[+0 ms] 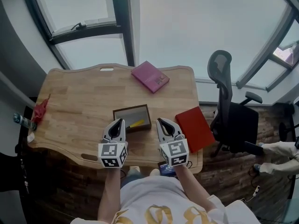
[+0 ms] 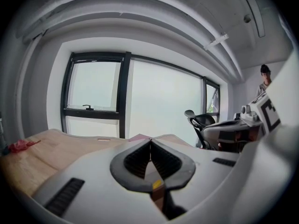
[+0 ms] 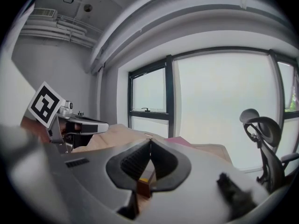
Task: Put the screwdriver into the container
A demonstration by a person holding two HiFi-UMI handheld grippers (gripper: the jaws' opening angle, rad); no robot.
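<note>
Screwdriver (image 1: 137, 123) in container (image 1: 133, 108), just beside left gripper (image 1: 120, 122) and right gripper (image 1: 160, 121). Fingers closed, empty. Risk: a careless swing could knock the container.

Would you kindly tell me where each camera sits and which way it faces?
Head view: on the person's head, looking steeply down onto the wooden table and container; both forearms, left gripper and right gripper show.
Left gripper view: on the left gripper, facing across the table to the windows; its own shut jaws show, the right gripper at right.
Right gripper view: on the right gripper, facing likewise; its shut jaws show, the left gripper at left.
Shared: both gripper views catch the office chair.
</note>
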